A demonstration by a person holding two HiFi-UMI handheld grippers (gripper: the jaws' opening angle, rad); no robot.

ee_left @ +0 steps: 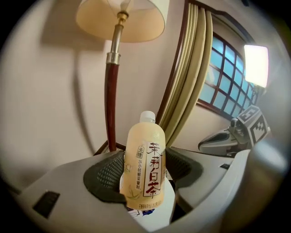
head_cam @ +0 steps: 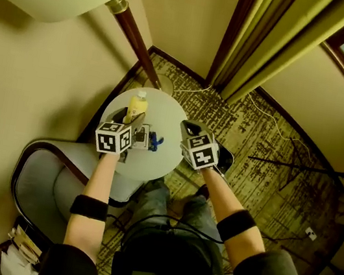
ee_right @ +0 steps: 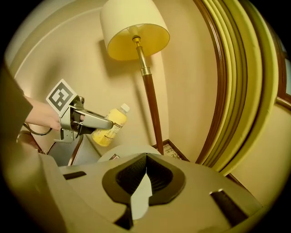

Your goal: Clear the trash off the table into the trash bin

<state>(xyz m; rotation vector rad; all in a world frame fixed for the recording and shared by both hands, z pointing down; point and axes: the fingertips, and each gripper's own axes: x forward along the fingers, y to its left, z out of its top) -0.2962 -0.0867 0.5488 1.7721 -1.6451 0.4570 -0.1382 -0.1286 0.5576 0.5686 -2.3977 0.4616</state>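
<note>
Bottle (ee_left: 144,159): pale yellow drink, white cap, dark print down the label. It stands between the jaws of the left gripper (ee_left: 145,182). Both dark pads press on its lower body, one on each side, and the cap end rises clear beyond the jaw tips. The jaws stand wide, clamped on the bottle.

In the right gripper view the bottle is tilted, cap uppermost, and raised off the round white worktop (head_cam: 165,155), which lies below the left jaws.

Right gripper (ee_right: 145,159): jaws together, pads meeting, nothing between them. It is held up just beside the left gripper, and only a sliver of the worktop shows below the pads.

Worktop contents: a few small items (head_cam: 148,139), one of them blue, lie directly beneath the left jaws. They are too small to identify.

Surroundings:
- A floor lamp (ee_right: 134,27) with a cream shade and a dark wooden pole stands beyond both pairs of jaws, against the wall.
- A curtain (ee_right: 245,91) hangs to the right of the right jaws.
- A window (ee_left: 227,77) shows beyond the left jaws to their right.
- An armchair (head_cam: 54,172) stands beside the worktop, under the left forearm.
- A patterned carpet (head_cam: 266,163) covers the floor.
</note>
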